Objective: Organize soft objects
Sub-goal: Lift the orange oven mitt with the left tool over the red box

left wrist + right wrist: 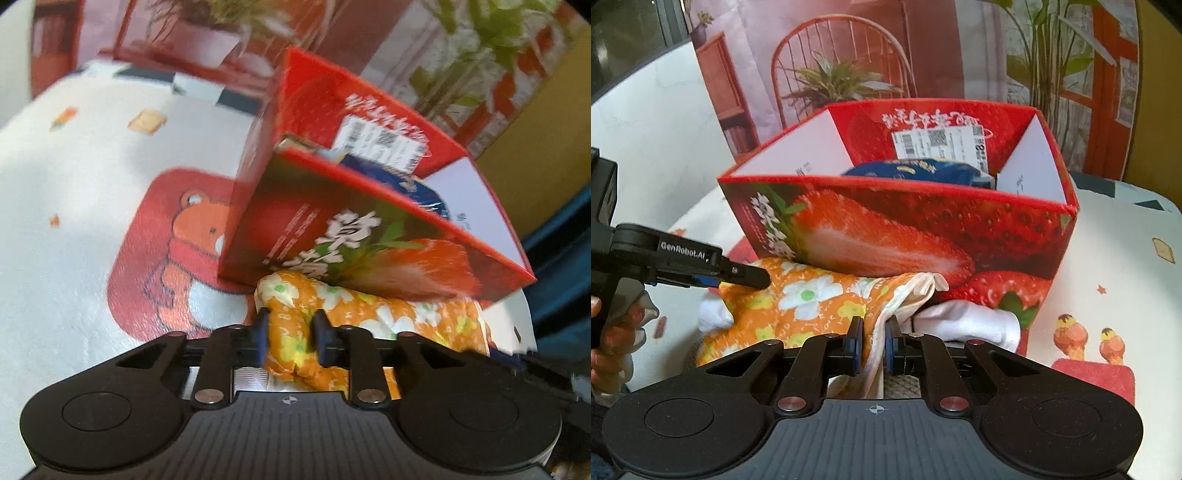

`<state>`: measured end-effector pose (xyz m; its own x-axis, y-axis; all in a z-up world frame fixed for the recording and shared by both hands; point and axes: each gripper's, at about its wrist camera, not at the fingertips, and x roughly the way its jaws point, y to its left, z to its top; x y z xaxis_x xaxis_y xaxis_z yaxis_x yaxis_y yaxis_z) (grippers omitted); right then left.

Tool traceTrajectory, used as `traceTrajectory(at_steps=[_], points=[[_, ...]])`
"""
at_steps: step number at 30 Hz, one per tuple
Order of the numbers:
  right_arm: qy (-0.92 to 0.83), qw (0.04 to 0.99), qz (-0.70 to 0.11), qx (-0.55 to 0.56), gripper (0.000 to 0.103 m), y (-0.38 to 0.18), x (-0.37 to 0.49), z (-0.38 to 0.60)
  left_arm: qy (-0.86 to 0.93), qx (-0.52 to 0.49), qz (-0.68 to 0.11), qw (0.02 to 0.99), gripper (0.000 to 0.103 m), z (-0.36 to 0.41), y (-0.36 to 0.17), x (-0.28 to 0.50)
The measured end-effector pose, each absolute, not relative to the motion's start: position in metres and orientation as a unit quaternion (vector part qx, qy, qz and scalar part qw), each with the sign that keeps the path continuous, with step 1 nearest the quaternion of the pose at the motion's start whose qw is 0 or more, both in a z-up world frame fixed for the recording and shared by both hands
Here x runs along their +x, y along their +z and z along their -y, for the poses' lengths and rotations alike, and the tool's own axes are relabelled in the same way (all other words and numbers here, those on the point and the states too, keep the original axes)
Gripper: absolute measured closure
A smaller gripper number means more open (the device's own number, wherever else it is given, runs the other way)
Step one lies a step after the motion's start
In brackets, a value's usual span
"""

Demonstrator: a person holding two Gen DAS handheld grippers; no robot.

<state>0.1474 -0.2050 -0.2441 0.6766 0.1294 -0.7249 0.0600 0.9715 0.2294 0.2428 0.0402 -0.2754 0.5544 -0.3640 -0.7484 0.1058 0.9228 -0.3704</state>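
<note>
An orange floral cloth (369, 314) (798, 299) lies bunched on the table against the front of a red strawberry-print box (369, 236) (905, 232). My left gripper (291, 326) is shut on a fold at the cloth's left end; in the right wrist view that left gripper (755, 277) reaches in from the left onto the cloth. My right gripper (874, 328) is shut on the cloth's pale-lined right edge. A white garment (967, 321) lies partly under the cloth by the box. A blue packet (923, 171) sits inside the open box.
The table carries a white tablecloth (74, 221) with a red bear print (177, 251) and small cartoon motifs (1086, 336). A person's hand (609, 332) holds the left gripper's handle. A printed backdrop of a chair and plants (842, 74) stands behind the box.
</note>
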Motion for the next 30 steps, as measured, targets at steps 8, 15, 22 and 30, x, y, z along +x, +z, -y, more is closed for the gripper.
traceTrajectory(at_steps=[8, 15, 22, 30], points=[[0.091, 0.916, -0.376, 0.103, 0.093, -0.207, 0.152, 0.204, -0.178, -0.068, -0.403, 0.895, 0.087, -0.045, -0.224, 0.222], [0.12, 0.933, -0.331, 0.079, 0.093, -0.16, 0.162, 0.209, -0.188, -0.098, -0.342, 0.915, 0.087, -0.054, -0.173, 0.218], [0.096, 0.951, -0.291, 0.038, 0.093, -0.131, 0.189, 0.225, -0.183, -0.088, -0.279, 0.938, 0.087, -0.028, -0.136, 0.25], [0.014, 0.965, -0.241, -0.106, 0.093, -0.135, 0.248, 0.238, -0.144, -0.05, -0.233, 0.96, 0.087, 0.023, -0.132, 0.313]])
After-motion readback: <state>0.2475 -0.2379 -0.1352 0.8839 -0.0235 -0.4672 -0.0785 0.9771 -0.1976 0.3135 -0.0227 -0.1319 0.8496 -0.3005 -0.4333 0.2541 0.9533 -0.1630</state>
